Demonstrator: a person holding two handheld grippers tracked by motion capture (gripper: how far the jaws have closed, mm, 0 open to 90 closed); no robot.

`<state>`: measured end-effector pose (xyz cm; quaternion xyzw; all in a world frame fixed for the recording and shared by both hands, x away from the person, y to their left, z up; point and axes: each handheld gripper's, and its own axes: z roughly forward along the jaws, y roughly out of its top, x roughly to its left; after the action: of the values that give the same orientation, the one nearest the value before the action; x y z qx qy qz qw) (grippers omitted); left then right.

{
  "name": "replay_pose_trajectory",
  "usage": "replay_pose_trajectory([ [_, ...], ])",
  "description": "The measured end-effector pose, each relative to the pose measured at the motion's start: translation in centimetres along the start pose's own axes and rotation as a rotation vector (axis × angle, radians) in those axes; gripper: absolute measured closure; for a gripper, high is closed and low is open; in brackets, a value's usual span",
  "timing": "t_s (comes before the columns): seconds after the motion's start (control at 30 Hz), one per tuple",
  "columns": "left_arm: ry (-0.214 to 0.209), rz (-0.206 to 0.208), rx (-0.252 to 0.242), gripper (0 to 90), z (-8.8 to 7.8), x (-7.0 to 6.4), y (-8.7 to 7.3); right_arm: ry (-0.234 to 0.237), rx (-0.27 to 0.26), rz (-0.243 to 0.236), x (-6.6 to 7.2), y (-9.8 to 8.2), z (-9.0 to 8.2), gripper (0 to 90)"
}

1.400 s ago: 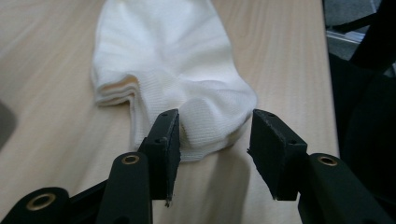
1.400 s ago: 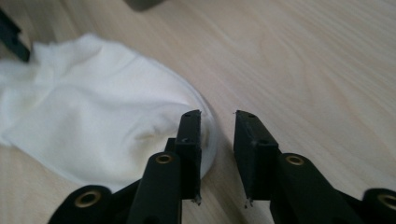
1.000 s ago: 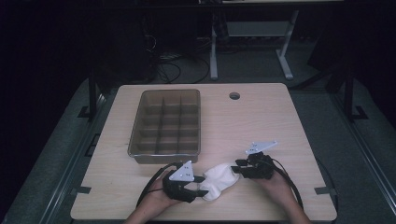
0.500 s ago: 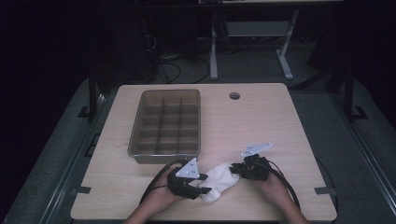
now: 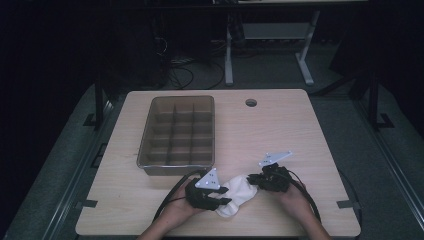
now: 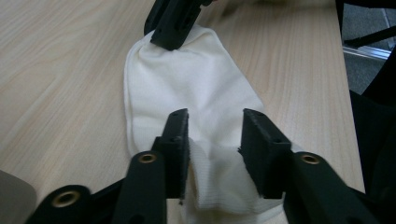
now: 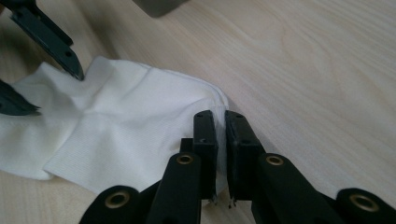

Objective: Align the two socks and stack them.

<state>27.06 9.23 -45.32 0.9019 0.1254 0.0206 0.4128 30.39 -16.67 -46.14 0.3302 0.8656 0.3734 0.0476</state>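
Near edge of tabletop (image 5: pixel 300 130): white sock (image 5: pixel 236 200) lies flat btwn the two grippers. Left gripper (image 5: pixel 216 201) sits over the sock's ribbed cuff end; in the left gripper view its jaws stand apart w/ cloth bunched up btwn them, the left pad against the fold, the right one not clearly on it. Jaws have just been closing, sock btwn them. Right gripper (image 5: pixel 251 181) is at the sock's other end, jaws nearly pressed together, pinching the sock's edge (image 7: pixel 219 105); they've just been closing too, cloth in the gap.

Farther back, left of centre: tray (image 5: pixel 147 137) w/ a grid of compartments, all empty as far as the high view shows. Sock is near its front wall, not touching. Beyond, round hole (image 5: pixel 251 102) in the tabletop.

Vs earlier: sock in much the same spot, looks more gathered at the cuff end. Tray hasn't moved. Both hands about where they were.
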Motion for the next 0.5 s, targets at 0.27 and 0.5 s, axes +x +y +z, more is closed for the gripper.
replay_pose_trajectory([
  [0.27, 0.014, -0.038, 0.017, 87.4, 0.8, 0.2, 0.5, -0.002, -0.007, 0.002, 0.1, 0.1, -0.3, 83.7],
  [0.5, 0.012, -0.043, 0.049, 89.3, 2.1, 0.1, 0.8, -0.007, -0.007, -0.002, 0.1, 0.2, -0.5, 83.8],
])
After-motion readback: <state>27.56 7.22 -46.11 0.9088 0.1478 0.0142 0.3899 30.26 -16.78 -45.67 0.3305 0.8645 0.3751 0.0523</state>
